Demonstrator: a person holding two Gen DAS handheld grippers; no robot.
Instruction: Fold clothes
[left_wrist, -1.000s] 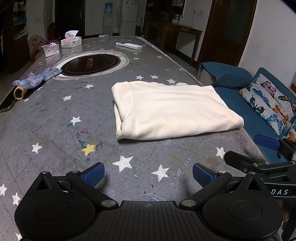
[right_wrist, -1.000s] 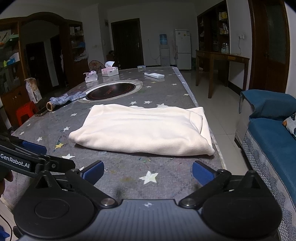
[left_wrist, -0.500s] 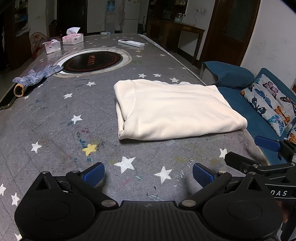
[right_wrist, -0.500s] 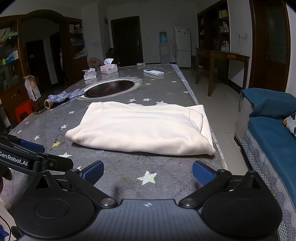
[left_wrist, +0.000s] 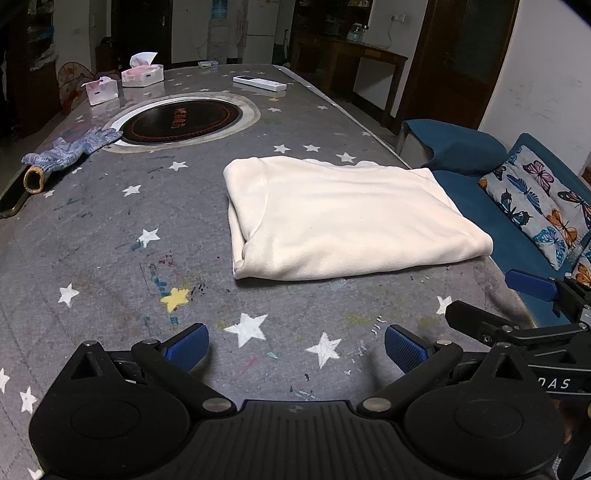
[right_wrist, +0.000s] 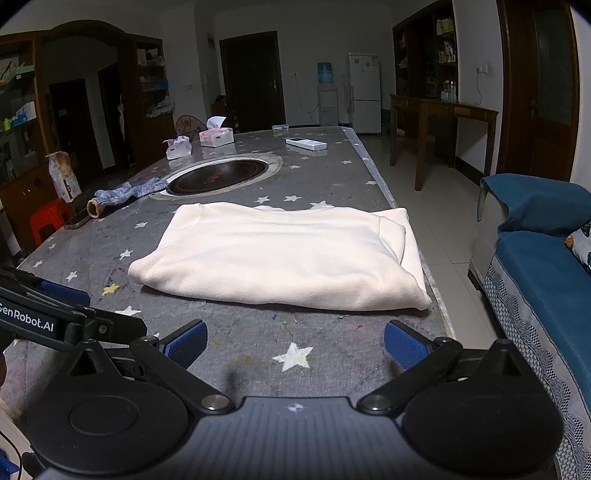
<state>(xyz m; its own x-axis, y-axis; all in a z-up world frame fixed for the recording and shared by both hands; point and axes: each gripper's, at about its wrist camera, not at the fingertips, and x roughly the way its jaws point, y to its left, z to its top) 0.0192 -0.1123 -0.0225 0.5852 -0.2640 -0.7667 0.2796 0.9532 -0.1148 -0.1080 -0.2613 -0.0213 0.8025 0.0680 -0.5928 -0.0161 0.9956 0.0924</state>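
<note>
A cream garment lies folded into a thick rectangle on the grey star-patterned table, its right end close to the table's right edge. My left gripper hovers open over the near part of the table, short of the garment, nothing between its blue pads. My right gripper is open too, also short of the garment's near edge. Each gripper shows at the side of the other's view: the right one, the left one.
A round black hotplate is set in the table beyond the garment. A blue knit glove lies left of it, with two tissue boxes and a white remote farther back. A blue sofa stands right of the table.
Both views have drifted slightly back and up from the garment. The garment has not moved and both grippers stay open.
</note>
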